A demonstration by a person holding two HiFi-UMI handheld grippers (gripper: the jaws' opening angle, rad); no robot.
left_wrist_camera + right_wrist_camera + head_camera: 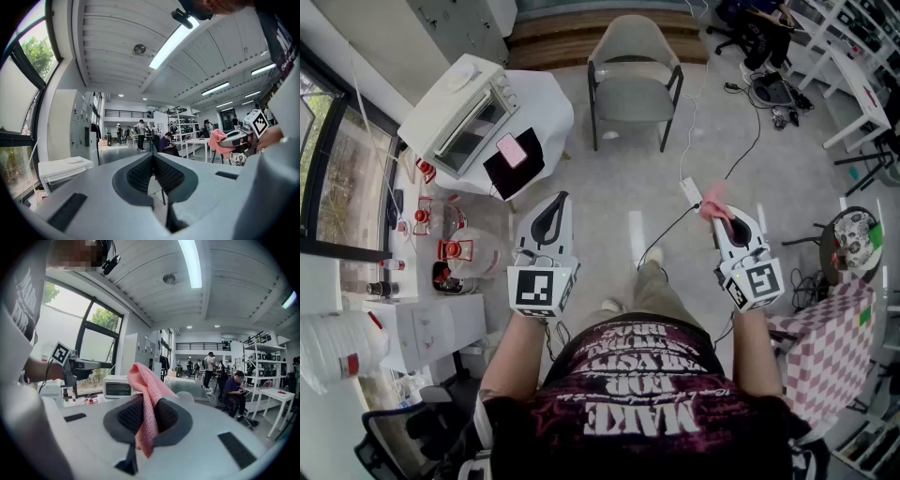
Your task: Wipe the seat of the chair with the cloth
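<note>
Black printed shirt (647,403) right under the camera, and just past it both tools are held out over the floor (628,187). Right tongs (721,210) first: they're clamped on the pink cloth (712,199), and the right gripper view confirms it, with the cloth (146,399) pinched between the dark pads and a fold sticking up above the tips of the right tongs (147,414). Left tongs (555,202): closed tip to tip with nothing in them, pads meeting in the left gripper view (153,161).

And the target? The chair (635,70) stands well ahead of both tongs, straight beyond the tips, its grey seat (633,101) bare and facing this way. So the cloth is in hand, that part's done. Nothing has touched the seat yet. By my read the whole approach and every wiping stroke remain to be made.
</note>
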